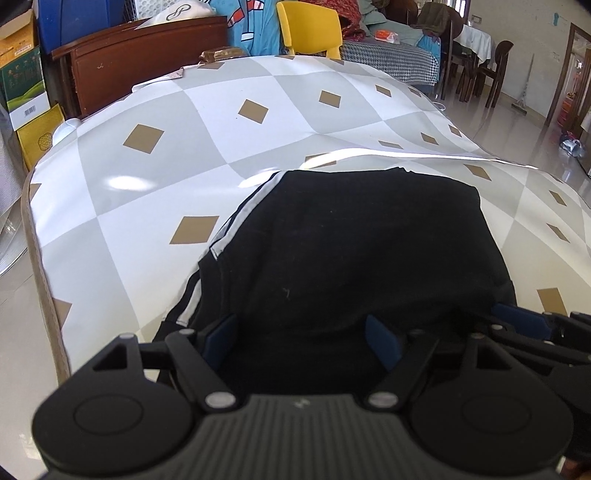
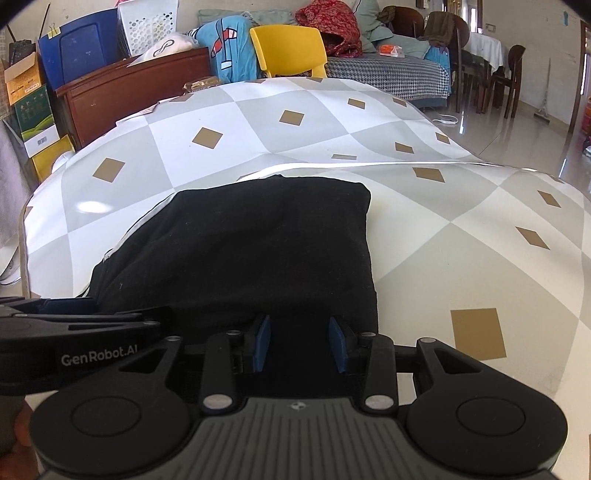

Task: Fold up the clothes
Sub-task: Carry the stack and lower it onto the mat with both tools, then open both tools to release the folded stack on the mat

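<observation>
A black garment (image 1: 351,251) with white side stripes (image 1: 236,225) lies folded into a thick rectangle on the table; in the right wrist view the same garment (image 2: 240,251) fills the middle. My left gripper (image 1: 301,341) is open wide over the garment's near edge, its blue pads (image 1: 221,338) straddling the black cloth. My right gripper (image 2: 300,345) is open with a narrower gap, over the near right corner of the garment. The two grippers are side by side: the right gripper (image 1: 524,321) shows at the left view's edge, the left gripper (image 2: 74,314) at the right view's edge.
The table wears a glossy white-and-grey diamond cloth (image 1: 155,184) with a raised crease (image 1: 424,153) just behind the garment. A yellow chair (image 1: 308,27) and a brown wooden cabinet (image 1: 140,62) stand beyond the far edge. Boxes (image 1: 26,85) are stacked at the left.
</observation>
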